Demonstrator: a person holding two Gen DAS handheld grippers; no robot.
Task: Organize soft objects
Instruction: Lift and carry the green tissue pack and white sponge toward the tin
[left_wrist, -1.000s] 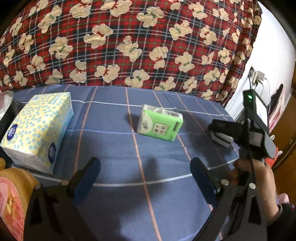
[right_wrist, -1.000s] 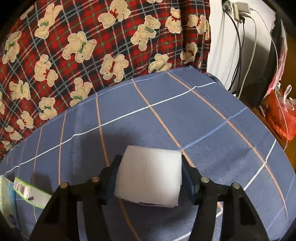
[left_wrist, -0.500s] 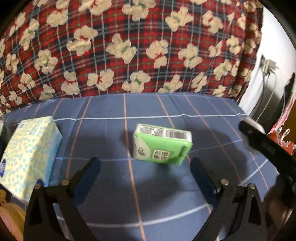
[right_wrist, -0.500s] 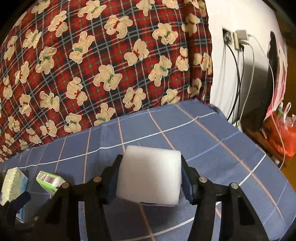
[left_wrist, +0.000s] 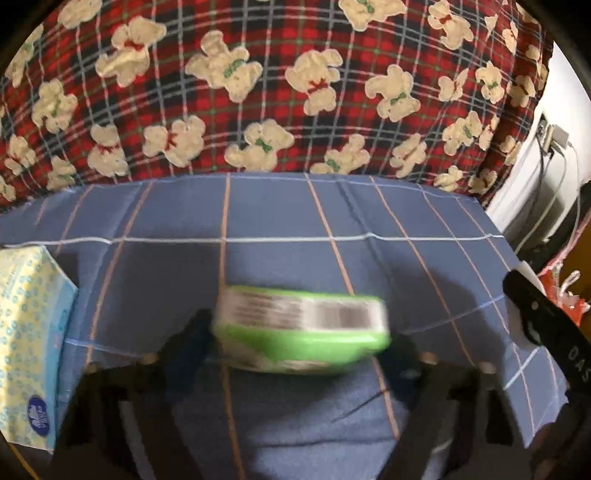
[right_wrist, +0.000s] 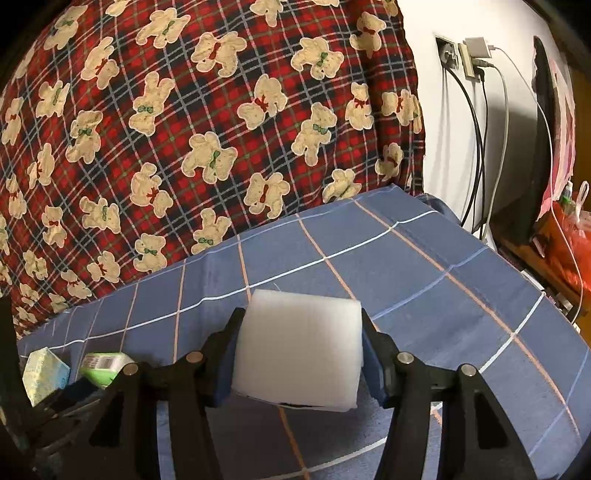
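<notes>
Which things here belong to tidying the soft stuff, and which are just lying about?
Job:
green tissue pack, between the closing left gripper
white foam block, held in right gripper
yellow tissue box

Lying about:
teddy-bear blanket
charger cables

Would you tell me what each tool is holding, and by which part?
The right tool grips the white foam block by its two sides. The left tool straddles the green tissue pack's short ends; contact is too blurred to tell.
</notes>
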